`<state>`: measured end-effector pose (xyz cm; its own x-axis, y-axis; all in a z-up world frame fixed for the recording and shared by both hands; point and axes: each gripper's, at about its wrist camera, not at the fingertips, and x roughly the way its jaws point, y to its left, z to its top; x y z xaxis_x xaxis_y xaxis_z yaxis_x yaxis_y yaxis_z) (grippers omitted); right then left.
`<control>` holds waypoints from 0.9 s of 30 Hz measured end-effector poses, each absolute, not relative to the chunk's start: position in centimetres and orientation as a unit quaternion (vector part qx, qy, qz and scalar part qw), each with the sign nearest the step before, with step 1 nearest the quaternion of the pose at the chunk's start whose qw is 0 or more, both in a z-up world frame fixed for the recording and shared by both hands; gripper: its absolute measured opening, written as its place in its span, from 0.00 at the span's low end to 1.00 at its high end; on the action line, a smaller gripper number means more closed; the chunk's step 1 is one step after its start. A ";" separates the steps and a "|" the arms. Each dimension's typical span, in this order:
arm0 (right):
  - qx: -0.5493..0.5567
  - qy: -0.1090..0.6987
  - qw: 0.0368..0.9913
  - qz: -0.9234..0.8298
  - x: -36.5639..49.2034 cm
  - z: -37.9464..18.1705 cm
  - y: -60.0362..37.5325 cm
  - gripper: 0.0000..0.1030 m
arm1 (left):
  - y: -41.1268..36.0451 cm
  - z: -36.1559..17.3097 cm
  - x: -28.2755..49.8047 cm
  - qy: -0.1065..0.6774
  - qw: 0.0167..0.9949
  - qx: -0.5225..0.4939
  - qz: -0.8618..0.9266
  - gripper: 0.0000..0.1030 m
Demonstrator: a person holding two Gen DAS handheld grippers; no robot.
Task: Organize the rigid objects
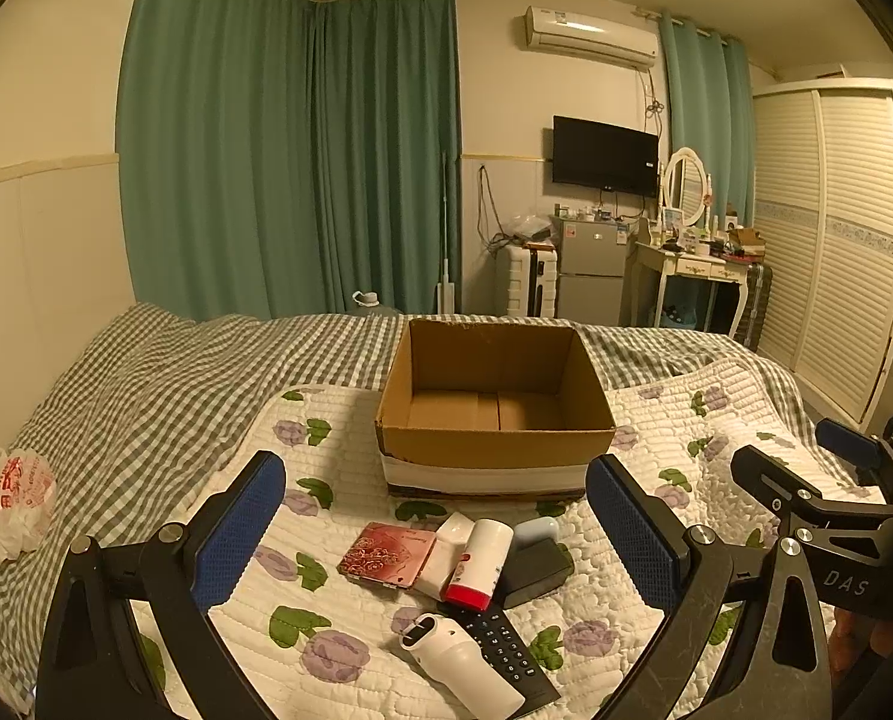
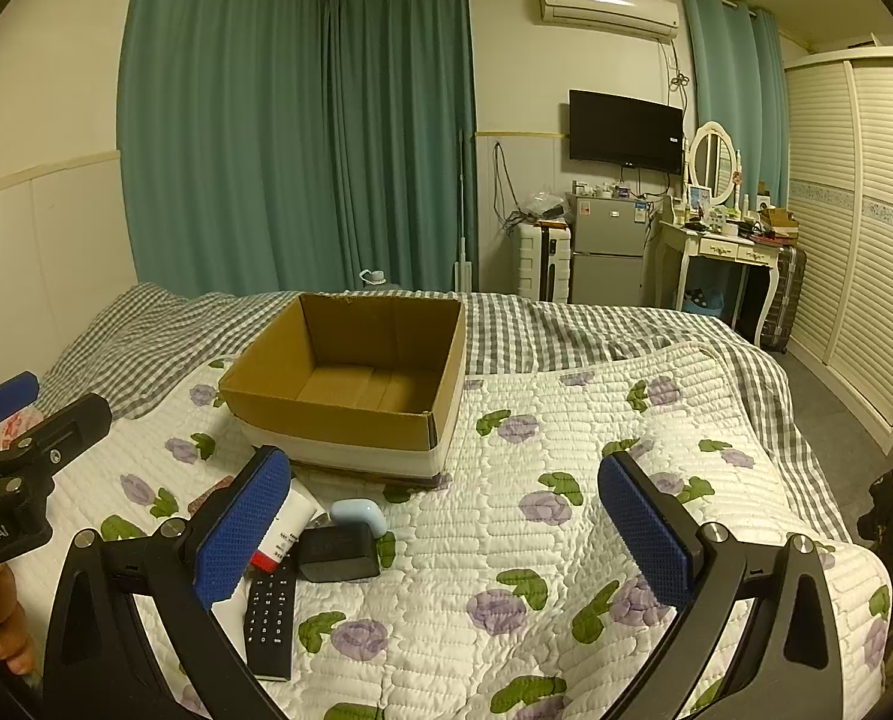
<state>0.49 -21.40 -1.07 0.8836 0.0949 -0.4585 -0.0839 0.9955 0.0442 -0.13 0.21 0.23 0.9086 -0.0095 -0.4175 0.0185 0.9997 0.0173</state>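
Observation:
An open, empty cardboard box [image 1: 494,438] stands on the floral quilt; it also shows in the right wrist view [image 2: 338,420]. In front of it lies a pile: a red patterned case [image 1: 386,555], a white tube with a red cap [image 1: 479,564], a black block [image 1: 536,570], a pale blue item [image 1: 536,531], a black remote [image 1: 506,654] and a white handheld device [image 1: 464,666]. My left gripper [image 1: 440,540] is open and empty above the pile. My right gripper [image 2: 446,534] is open and empty, right of the pile; the remote [image 2: 272,612] and block [image 2: 338,552] show at its left finger.
A white plastic bag [image 1: 11,504] lies on the checked bedspread at the left. The bed's right edge drops to the floor by a louvred wardrobe [image 2: 866,228]. Beyond the bed stand a fridge [image 2: 608,246], a dressing table and green curtains.

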 end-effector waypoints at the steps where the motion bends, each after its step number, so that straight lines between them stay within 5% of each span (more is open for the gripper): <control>1: 0.011 0.237 0.970 0.046 0.5 -1.0 -21.4 1.00 | 0.2 0.2 -0.1 0.213 0.977 0.010 -0.006 1.00; 27: 0.007 0.240 0.969 0.051 0.5 -1.6 -20.9 1.00 | 0.4 0.2 -0.1 0.211 0.977 0.009 -0.006 1.00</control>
<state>0.49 -20.87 -1.60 0.8800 0.1026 -0.4639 -0.0954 0.9947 0.0390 -0.06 0.40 0.19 0.9112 -0.0072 -0.4119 0.0150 0.9998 0.0156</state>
